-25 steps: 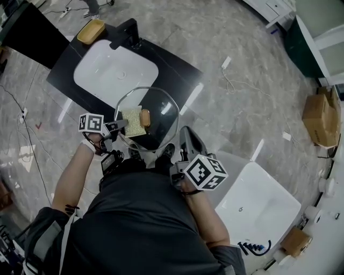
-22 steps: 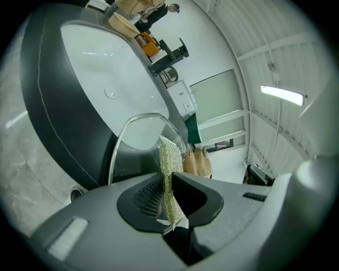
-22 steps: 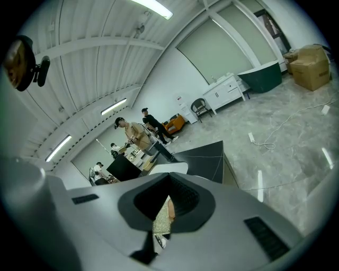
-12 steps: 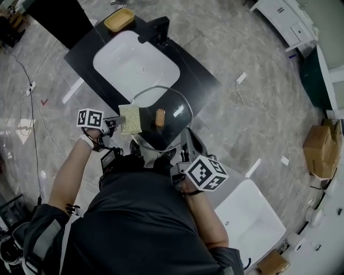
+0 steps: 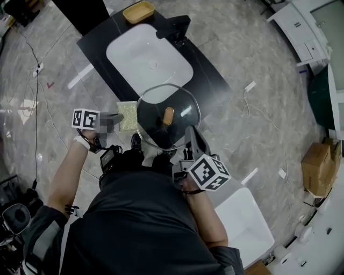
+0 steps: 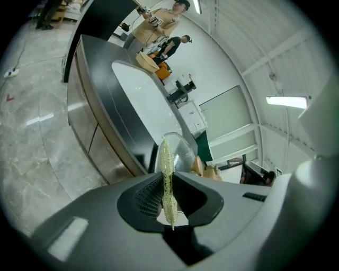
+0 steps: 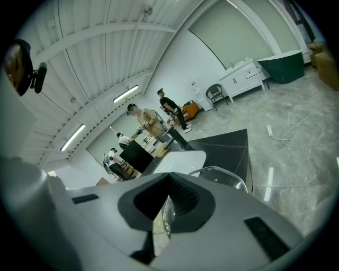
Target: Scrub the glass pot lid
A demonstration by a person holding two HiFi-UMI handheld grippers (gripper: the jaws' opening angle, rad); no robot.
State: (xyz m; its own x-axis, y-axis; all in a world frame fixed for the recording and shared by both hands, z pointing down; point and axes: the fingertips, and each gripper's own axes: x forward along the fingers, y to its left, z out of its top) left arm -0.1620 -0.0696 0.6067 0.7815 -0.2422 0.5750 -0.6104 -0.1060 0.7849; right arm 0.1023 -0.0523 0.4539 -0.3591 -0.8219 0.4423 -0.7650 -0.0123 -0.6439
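Note:
The round glass pot lid [image 5: 177, 131] with a wooden knob [image 5: 168, 115] is held up in front of me, over the black counter's near edge. My right gripper [image 5: 185, 144] is shut on the lid's near rim; the right gripper view shows that rim [image 7: 166, 214] pinched between the jaws. My left gripper [image 5: 118, 118] is shut on a yellow-green scrub pad [image 5: 128, 115], which sits just at the lid's left rim. In the left gripper view the pad [image 6: 167, 177] appears edge-on between the jaws, with the lid [image 6: 183, 153] beyond it.
A black counter [image 5: 209, 72] carries a white sink basin [image 5: 149, 56], a black faucet [image 5: 173, 26] and a wooden dish [image 5: 138, 11]. Another white basin [image 5: 244, 223] lies at lower right. A cardboard box [image 5: 317, 169] and a cable [image 5: 258, 115] are on the floor. People [image 7: 153, 124] stand far off.
The scrub pad has slid left off the lid's face, from beside the knob to the left rim. The lid stays in the right gripper. My head view has shifted over the counter.

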